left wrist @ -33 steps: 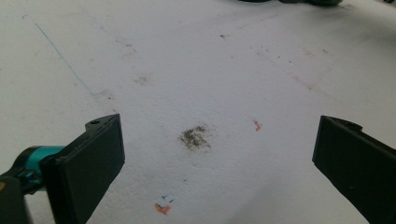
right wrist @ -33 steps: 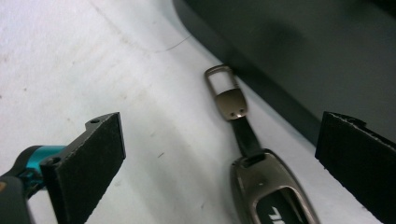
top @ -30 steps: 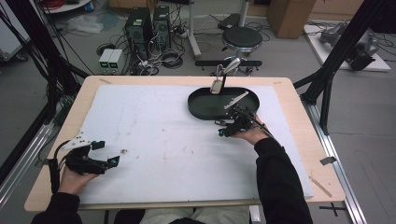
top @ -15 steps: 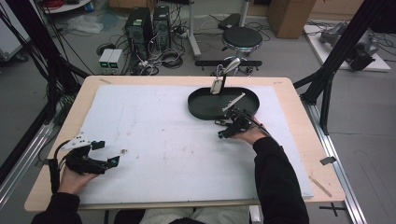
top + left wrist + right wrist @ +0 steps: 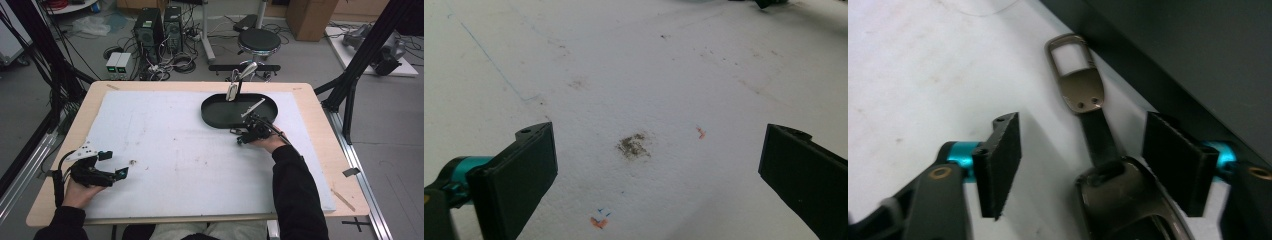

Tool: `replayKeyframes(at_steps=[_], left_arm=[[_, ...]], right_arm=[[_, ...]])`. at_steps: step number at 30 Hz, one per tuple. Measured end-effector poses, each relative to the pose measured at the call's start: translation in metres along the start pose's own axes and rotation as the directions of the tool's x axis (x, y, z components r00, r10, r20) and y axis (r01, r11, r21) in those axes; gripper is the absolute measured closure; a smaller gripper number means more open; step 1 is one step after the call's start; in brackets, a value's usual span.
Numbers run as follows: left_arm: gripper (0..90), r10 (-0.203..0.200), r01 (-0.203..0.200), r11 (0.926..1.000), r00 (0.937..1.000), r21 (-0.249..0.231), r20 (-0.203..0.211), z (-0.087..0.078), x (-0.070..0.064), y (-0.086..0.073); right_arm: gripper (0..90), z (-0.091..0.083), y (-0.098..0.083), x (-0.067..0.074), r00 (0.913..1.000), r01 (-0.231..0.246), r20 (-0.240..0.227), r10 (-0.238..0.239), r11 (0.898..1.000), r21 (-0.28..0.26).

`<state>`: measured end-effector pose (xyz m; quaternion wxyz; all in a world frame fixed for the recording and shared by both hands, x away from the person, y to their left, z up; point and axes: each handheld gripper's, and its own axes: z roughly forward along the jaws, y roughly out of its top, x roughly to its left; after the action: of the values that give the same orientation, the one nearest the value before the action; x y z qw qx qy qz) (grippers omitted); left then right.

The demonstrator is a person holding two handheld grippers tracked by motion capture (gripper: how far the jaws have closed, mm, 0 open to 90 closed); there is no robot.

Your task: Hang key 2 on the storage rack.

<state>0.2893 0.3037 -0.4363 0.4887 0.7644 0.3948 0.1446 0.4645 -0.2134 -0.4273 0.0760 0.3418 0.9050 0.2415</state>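
Your right gripper (image 5: 1080,162) sits beside the black tray (image 5: 215,117) on the white table (image 5: 165,145); its jaws, just closing, straddle a metal utensil handle (image 5: 1085,100) without pressing it; your left gripper (image 5: 656,172) rests wide open, holding nothing.

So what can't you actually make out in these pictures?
- Metal utensil, right gripper view: its near end runs off the bottom edge, so its kind is unclear.
- Right gripper, high view: too small to see whether the closing jaws touch the utensil.
- Black tray, right gripper view: cut off by the frame.
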Motion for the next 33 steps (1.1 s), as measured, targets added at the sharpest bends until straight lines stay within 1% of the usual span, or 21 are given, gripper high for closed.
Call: replayKeyframes(at_steps=[2,3,4,7,8,9,10,11,12,13,14,15,17,19,21,26,27,29,33], left_arm=[[2.7,0.0,0.0,1.0,1.0,0.0,0.0,0.0,0.0,0.0],[2.7,0.0,0.0,1.0,1.0,0.0,0.0,0.0,0.0,0.0],[2.7,-0.001,0.001,1.0,1.0,-0.002,0.0,0.0,0.0,0.0],[2.7,0.001,-0.001,1.0,1.0,-0.001,-0.001,0.0,0.0,0.0],[2.7,0.001,-0.001,1.0,1.0,-0.001,-0.001,0.0,0.0,0.0],[2.7,0.002,-0.002,1.0,1.0,-0.001,-0.002,0.0,0.0,0.0],[2.7,0.0,0.0,1.0,1.0,-0.003,-0.003,0.0,0.0,0.0],[2.7,0.001,-0.001,1.0,1.0,-0.004,-0.003,0.0,0.0,0.0],[2.7,0.002,-0.002,1.0,1.0,-0.005,-0.005,-0.001,0.0,0.0],[2.7,0.003,-0.003,1.0,1.0,-0.005,-0.004,-0.001,0.0,0.0],[2.7,0.002,-0.002,1.0,1.0,-0.005,-0.004,-0.001,0.0,0.0],[2.7,0.002,-0.002,1.0,1.0,-0.005,-0.004,-0.001,0.0,0.0],[2.7,0.001,-0.001,1.0,1.0,-0.005,-0.003,0.0,0.0,0.0],[2.7,0.002,-0.002,1.0,1.0,-0.005,-0.004,-0.001,0.0,0.0],[2.7,0.002,-0.002,1.0,1.0,-0.005,-0.004,-0.001,0.0,0.0],[2.7,0.002,-0.002,1.0,1.0,-0.005,-0.005,-0.001,0.0,0.0],[2.7,0.0,0.0,1.0,1.0,-0.008,-0.004,-0.001,0.0,0.0],[2.7,0.001,-0.001,1.0,1.0,-0.008,-0.003,-0.001,0.0,0.0],[2.7,0.005,-0.005,1.0,1.0,-0.007,-0.003,-0.001,0.0,0.0]], right_arm=[[41.1,-0.001,0.0,-0.002,1.0,0.003,0.009,-0.003,1.0,-0.005],[41.1,-0.001,0.0,-0.002,1.0,0.003,0.009,-0.003,1.0,-0.005],[46.8,-0.002,-0.001,-0.003,0.9998,0.003,0.019,-0.003,1.0,-0.012],[56.6,-0.003,0.0,0.001,0.9993,0.029,0.025,-0.029,1.0,-0.01],[56.6,-0.003,0.0,0.001,0.9993,0.029,0.025,-0.029,1.0,-0.01],[64.1,-0.004,0.0,0.003,0.9993,0.033,0.017,-0.033,0.999,-0.009],[67.4,-0.004,0.0,0.004,0.9995,0.028,0.013,-0.027,1.0,-0.009],[67.4,-0.004,0.0,0.004,0.9995,0.028,0.013,-0.027,1.0,-0.009],[72.5,-0.004,0.001,0.005,0.9998,0.017,0.013,-0.017,1.0,-0.01],[74.2,-0.005,0.001,0.006,0.9996,0.02,0.018,-0.02,1.0,-0.007],[80.1,-0.007,0.001,0.006,0.9996,0.019,0.02,-0.019,1.0,-0.012],[82.0,-0.009,0.001,0.005,0.9999,0.011,0.003,-0.011,1.0,-0.019],[83.0,-0.009,0.0,0.004,0.9999,0.008,0.007,-0.008,1.0,-0.023],[85.2,-0.01,0.0,0.005,1.0,-0.001,-0.003,0.001,1.0,-0.023],[85.5,-0.01,0.0,0.005,1.0,0.002,0.0,-0.002,1.0,-0.023],[86.3,-0.013,-0.001,0.005,0.9997,0.0,-0.023,-0.001,1.0,-0.026],[86.4,-0.017,-0.002,0.006,0.9994,0.009,-0.033,-0.01,0.999,-0.032],[86.4,-0.022,-0.002,0.007,0.9992,0.014,-0.037,-0.016,0.998,-0.054],[86.5,-0.034,-0.002,0.009,0.9986,0.013,-0.05,-0.018,0.995,-0.104]])
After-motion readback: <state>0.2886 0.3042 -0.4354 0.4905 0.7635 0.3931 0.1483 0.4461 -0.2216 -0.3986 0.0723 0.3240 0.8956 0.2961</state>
